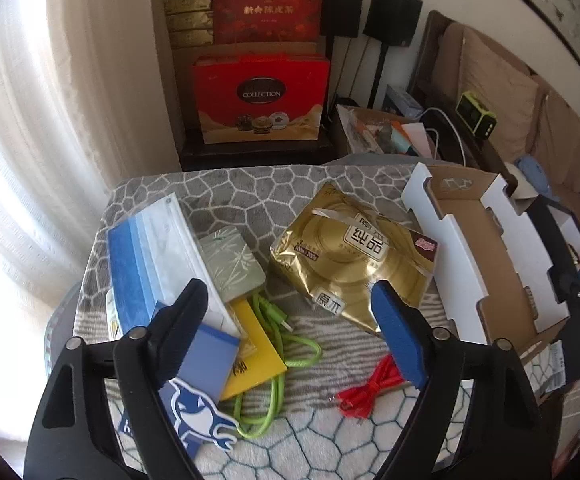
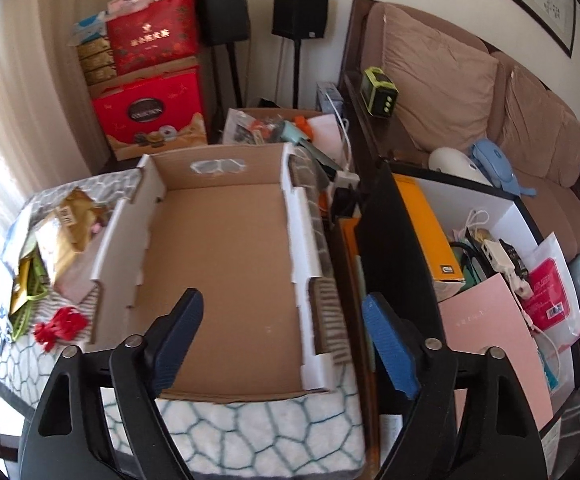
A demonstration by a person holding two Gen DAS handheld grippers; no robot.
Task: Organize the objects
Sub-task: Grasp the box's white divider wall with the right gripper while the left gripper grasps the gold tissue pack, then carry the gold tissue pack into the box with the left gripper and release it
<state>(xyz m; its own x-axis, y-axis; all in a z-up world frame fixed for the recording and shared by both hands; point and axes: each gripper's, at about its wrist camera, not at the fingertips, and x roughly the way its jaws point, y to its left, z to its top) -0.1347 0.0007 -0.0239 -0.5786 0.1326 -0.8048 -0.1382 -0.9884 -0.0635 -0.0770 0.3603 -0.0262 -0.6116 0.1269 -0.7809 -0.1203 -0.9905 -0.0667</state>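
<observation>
the left tongs (image 1: 286,320) hang over the patterned surface (image 1: 329,432) with their jaws spread apart and nothing between the pads. just past them, at twelve o'clock, lies the gold tissue pack (image 1: 349,256). at ten o'clock sits a pile: the pack of blue masks (image 1: 150,248), a green bamboo-print box (image 1: 232,264) and a yellow booklet (image 1: 256,352). the green cable (image 1: 278,364) coils between the jaws' line and the pile, and the red cable (image 1: 365,392) lies at five o'clock, just beside the right pad. the cardboard tray (image 1: 469,264) stands at two o'clock, nothing in it.

the right tongs (image 2: 280,344) hover over the near end of that cardboard tray (image 2: 226,248), jaws likewise apart and gripping nothing. from this view the gold tissue pack (image 2: 70,224) and red cable (image 2: 60,326) lie at nine o'clock, outside the tray's white wall.
</observation>
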